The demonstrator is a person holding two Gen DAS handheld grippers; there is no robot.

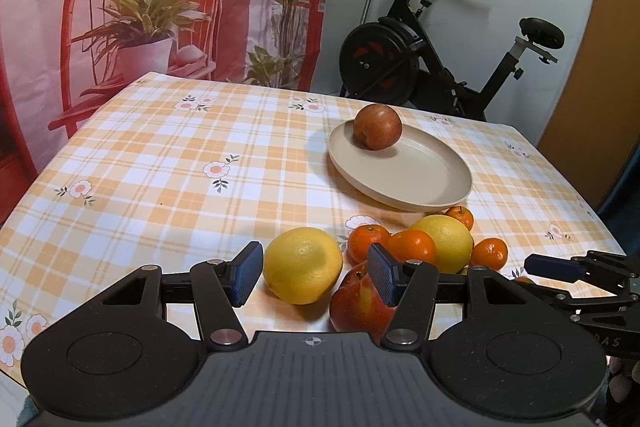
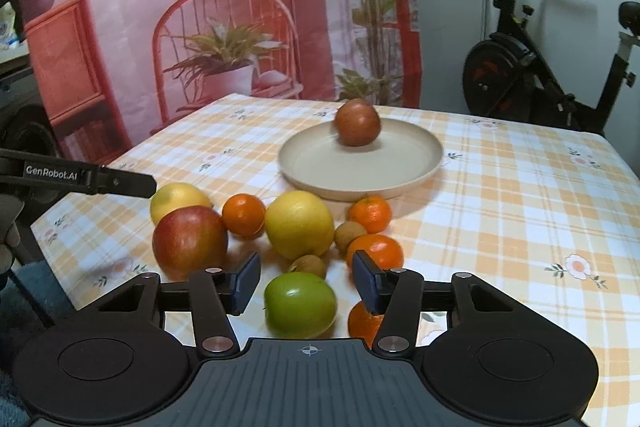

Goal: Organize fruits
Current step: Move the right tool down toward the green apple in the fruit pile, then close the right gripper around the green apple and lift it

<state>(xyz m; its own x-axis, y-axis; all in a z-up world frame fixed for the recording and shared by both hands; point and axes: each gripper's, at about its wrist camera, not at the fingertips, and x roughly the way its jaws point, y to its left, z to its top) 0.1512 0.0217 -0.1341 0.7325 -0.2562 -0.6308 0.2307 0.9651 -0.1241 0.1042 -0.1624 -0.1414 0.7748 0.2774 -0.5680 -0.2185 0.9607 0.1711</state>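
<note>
In the left wrist view, the left gripper [image 1: 314, 273] is seen with its blue pads spread apart. A yellow lemon [image 1: 303, 265] lies on the checked tablecloth [image 1: 160, 163] in the gap between them, and a clear space is visible on either side, so nothing is grasped. Just right of that lemon a red apple [image 1: 360, 301] is partly hidden behind the right pad. Farther right, a second lemon [image 1: 446, 242] is ringed by small tangerines [image 1: 367, 241]. Beyond the pile, a beige plate [image 1: 400, 167] is set toward the far right, and a reddish-brown apple [image 1: 377, 126] rests on its far rim.

In the right wrist view, the right gripper [image 2: 306, 281] is seen with its pads apart around a green apple [image 2: 300, 305]; narrow gaps are visible on both sides, so the fruit is not clamped. A tangerine [image 2: 364, 323] lies just right of it, partly behind the right pad.
</note>
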